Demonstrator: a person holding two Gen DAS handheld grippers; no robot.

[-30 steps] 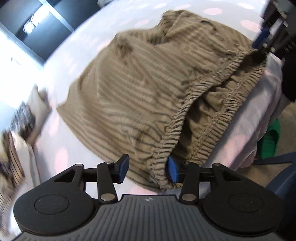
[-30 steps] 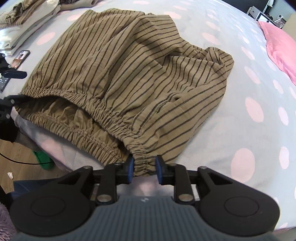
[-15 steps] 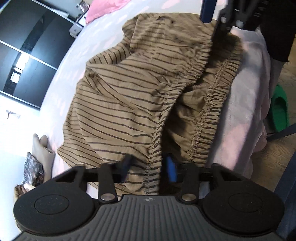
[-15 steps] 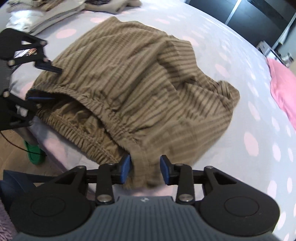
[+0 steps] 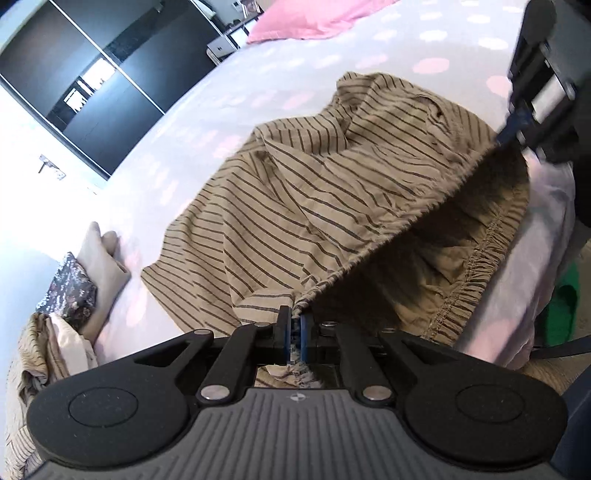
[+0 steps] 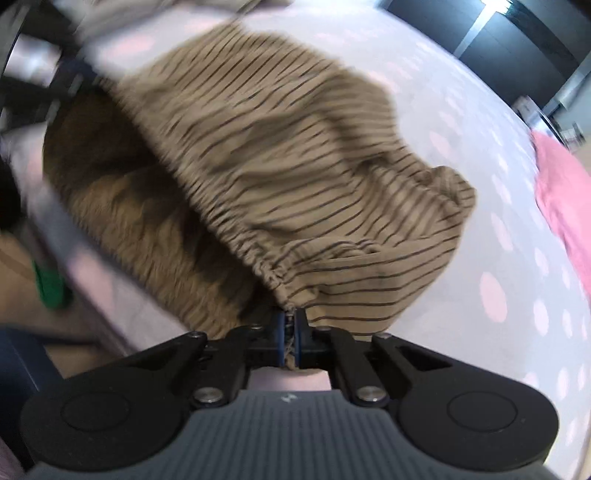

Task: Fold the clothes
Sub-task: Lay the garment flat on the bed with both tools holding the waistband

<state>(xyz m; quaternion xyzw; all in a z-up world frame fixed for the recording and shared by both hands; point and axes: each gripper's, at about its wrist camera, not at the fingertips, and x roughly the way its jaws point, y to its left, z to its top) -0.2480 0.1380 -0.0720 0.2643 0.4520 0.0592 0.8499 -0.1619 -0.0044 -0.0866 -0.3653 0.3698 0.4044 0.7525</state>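
Lying at the far left of the left wrist view, a stack of folded clothes (image 5: 62,325) rests on the polka-dot bedsheet (image 5: 229,122), with a dark patterned piece on top of it. To the right of the stack, the striped brown garment (image 5: 332,192) spreads over the sheet near the edge of the bed. The left gripper (image 5: 294,328) has its two blue pads pressed together on the elastic waistband (image 5: 369,247), at one end of it. The upper layer of the waistband is lifted, so the opening is wide and the inside of the fabric shows dark. Further to the right, the lower layer of the waistband lies on the sheet at the bed edge. At the other end, the right gripper (image 5: 511,129) holds the same upper band; in its own view the fingers are closed tight on the gathered fabric (image 6: 290,334). A pink pillow (image 5: 317,18) lies at the far side of the bed. Down at the right, a green object (image 5: 561,314) is on the floor.
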